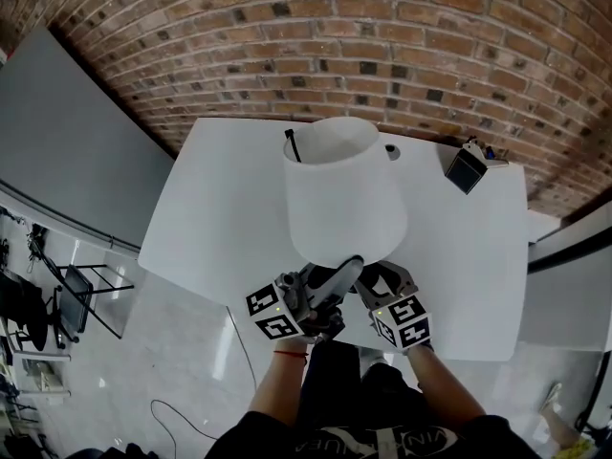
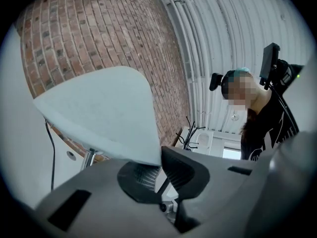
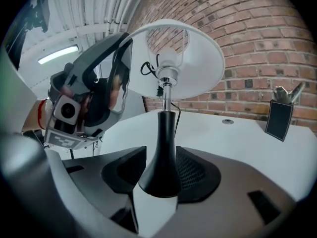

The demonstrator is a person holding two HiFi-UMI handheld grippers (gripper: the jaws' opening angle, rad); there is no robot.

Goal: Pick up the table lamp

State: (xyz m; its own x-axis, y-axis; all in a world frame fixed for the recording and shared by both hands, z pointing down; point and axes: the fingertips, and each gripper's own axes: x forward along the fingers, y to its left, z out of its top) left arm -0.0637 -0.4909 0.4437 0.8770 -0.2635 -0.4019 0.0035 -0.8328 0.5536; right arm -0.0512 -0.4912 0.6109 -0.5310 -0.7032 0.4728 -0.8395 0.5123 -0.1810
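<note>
The lamp is upright over the middle of the white table, toward its near edge. The left gripper is clamped on the lower rim of the white shade. The right gripper has its jaws apart, with the lamp's black base between them, unsqueezed. A black box sits at the table's far right corner.
</note>
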